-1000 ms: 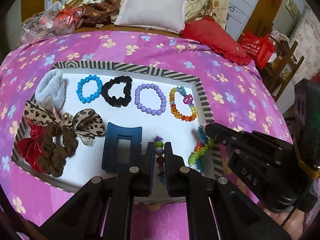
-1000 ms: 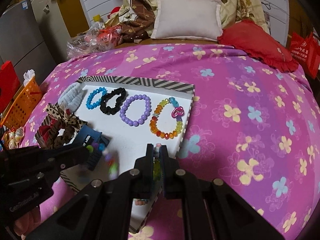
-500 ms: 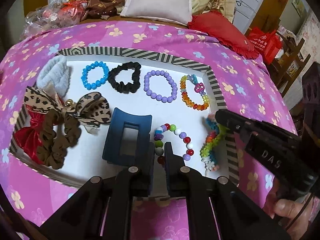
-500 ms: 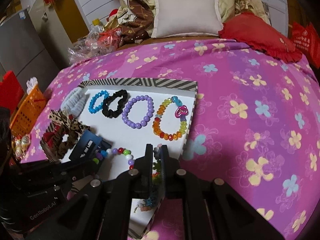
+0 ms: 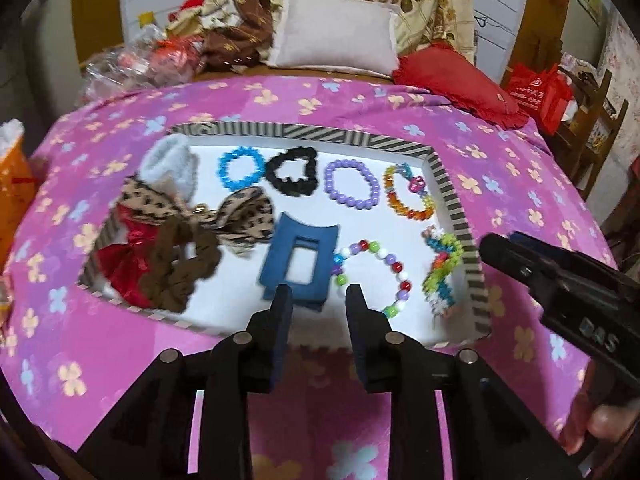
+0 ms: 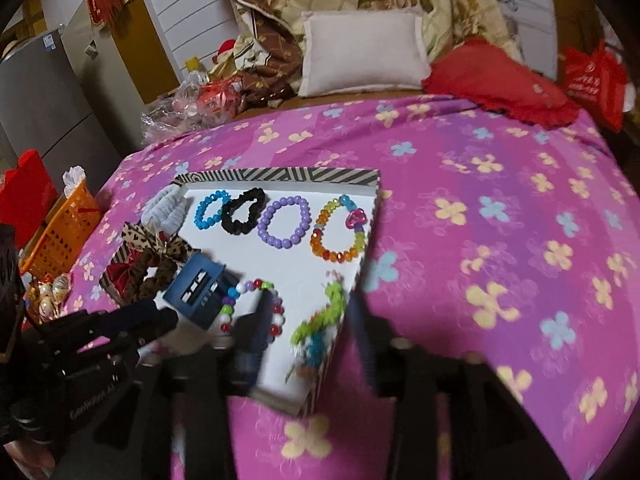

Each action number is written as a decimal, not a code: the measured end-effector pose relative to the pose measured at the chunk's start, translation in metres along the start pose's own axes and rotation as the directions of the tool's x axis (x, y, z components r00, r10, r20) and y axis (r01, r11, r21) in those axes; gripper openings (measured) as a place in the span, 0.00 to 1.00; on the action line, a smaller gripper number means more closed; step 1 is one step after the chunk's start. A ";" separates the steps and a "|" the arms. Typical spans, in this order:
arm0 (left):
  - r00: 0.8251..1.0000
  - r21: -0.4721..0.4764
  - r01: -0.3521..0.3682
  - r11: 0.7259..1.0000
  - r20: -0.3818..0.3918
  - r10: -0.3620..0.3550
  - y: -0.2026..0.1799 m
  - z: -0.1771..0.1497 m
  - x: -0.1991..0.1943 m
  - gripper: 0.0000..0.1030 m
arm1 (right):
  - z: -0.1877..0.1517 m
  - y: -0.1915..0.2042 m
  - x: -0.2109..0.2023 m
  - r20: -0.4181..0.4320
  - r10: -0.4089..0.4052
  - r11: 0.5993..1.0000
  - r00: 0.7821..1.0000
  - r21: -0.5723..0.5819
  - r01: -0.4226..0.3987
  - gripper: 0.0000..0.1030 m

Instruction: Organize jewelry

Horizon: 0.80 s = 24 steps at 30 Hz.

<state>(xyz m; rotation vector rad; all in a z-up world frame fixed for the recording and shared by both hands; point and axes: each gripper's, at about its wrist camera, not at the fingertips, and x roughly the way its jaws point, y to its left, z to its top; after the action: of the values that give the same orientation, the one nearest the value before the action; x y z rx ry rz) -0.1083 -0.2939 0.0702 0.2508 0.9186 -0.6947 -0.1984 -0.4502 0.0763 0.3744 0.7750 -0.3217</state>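
Observation:
A white tray with a striped rim lies on the pink flowered bedspread. It holds a blue, a black, a purple and an orange bracelet in the back row. A multicolour bead bracelet and a green-blue woven bracelet lie at the front right. My left gripper is open and empty just in front of the bead bracelet. My right gripper is open and empty, blurred, over the woven bracelet.
A navy hair claw, leopard bow, brown scrunchie, red bow and grey scrunchie fill the tray's left side. Pillows and clutter lie at the bed's far end. An orange basket stands left of the bed.
Both grippers have opened and drawn back. The bead bracelet left my left gripper and the woven bracelet left my right gripper; both now lie in the tray.

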 end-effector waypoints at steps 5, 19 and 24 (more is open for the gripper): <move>0.999 -0.007 -0.038 0.999 0.026 0.039 0.008 -0.015 -0.017 0.30 | -0.020 0.017 -0.018 0.025 -0.043 0.999 0.999 -0.009 0.043 0.53; 0.983 -0.025 -0.113 0.993 0.142 0.116 0.029 -0.047 -0.072 0.30 | -0.051 0.048 -0.042 0.074 -0.064 0.998 0.995 0.029 0.062 0.71; 0.979 -0.042 -0.126 0.991 0.158 0.131 0.033 -0.053 -0.081 0.30 | -0.054 0.058 -0.044 0.070 -0.062 0.998 0.996 0.011 0.061 0.71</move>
<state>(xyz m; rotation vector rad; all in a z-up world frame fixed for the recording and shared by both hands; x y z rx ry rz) -0.1538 -0.2078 0.1004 0.2210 0.7518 -0.5716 -0.2374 -0.3688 0.0849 0.3463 0.7174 -0.3942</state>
